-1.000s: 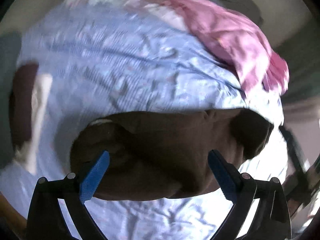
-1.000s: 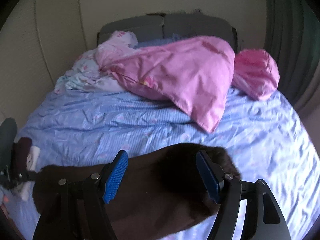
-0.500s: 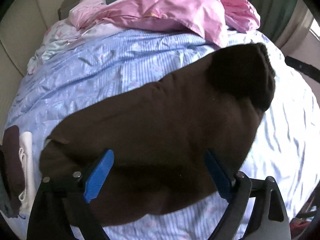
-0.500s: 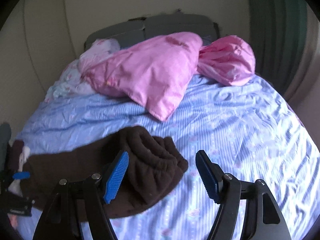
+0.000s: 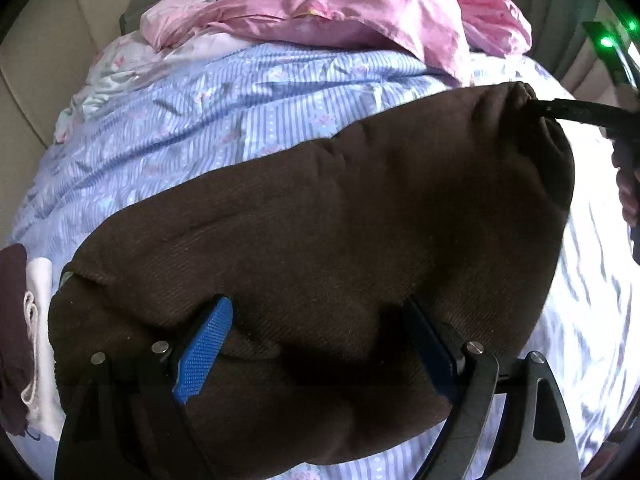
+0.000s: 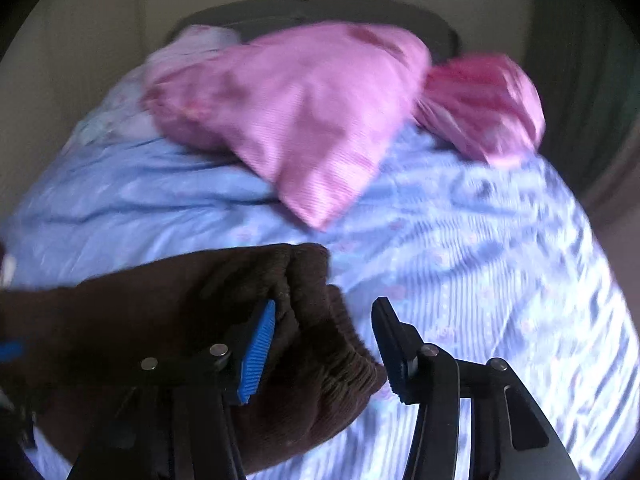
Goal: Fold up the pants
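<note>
The brown pants (image 5: 320, 220) lie folded over on the bed (image 5: 180, 120), approx. halfway done. Left gripper (image 5: 320, 344) fingers are spread w/ cloth between them, unpinched. Right gripper (image 6: 324, 348) fingers are also spread around the ribbed hem, so one more fold probably remains.

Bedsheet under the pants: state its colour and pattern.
The bedsheet is light blue with fine stripes and small pinkish floral motifs, clearest in the left wrist view.
</note>
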Available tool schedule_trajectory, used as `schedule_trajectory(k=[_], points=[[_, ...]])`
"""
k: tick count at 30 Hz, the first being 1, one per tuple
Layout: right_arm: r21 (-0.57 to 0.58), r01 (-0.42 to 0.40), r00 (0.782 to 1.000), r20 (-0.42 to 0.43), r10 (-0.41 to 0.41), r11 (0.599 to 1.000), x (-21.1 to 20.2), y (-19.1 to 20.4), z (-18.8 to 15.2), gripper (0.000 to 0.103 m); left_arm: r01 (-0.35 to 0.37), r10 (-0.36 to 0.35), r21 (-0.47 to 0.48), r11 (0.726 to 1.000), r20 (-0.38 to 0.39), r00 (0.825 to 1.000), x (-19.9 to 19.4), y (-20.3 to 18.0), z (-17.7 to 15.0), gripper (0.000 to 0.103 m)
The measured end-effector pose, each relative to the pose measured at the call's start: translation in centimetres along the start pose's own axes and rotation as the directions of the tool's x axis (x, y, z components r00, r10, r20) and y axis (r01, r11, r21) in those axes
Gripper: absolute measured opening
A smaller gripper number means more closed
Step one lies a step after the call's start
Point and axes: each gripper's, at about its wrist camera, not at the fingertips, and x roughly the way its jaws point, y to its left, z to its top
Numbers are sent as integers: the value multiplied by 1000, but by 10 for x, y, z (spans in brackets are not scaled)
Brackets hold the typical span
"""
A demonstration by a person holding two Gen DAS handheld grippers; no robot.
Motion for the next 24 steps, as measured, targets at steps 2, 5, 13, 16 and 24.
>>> schedule_trajectory(k=[2, 5, 13, 16, 24], points=[[17, 52, 997, -59, -50, 999, 22, -7, -4, 51, -27, 27, 20, 999, 1, 1000, 4, -6, -2, 88], [-18, 104, 989, -102, -105, 994, 40, -2, -16, 51, -43, 42, 34, 999, 8, 999, 6, -8, -5, 89], [44, 86, 995, 38, -88, 995, -19, -6, -17, 62, -76, 74, 9, 997, 139, 987, -40, -5, -2, 89], [25, 144, 967, 207, -146, 989, -68, 7, -21, 80, -122, 109, 35, 992, 248, 963, -75, -3, -7, 97], [-17, 10, 964, 266, -5, 1000, -124, 56, -21, 81, -80, 89, -44, 996, 256, 963, -84, 77, -19, 87]])
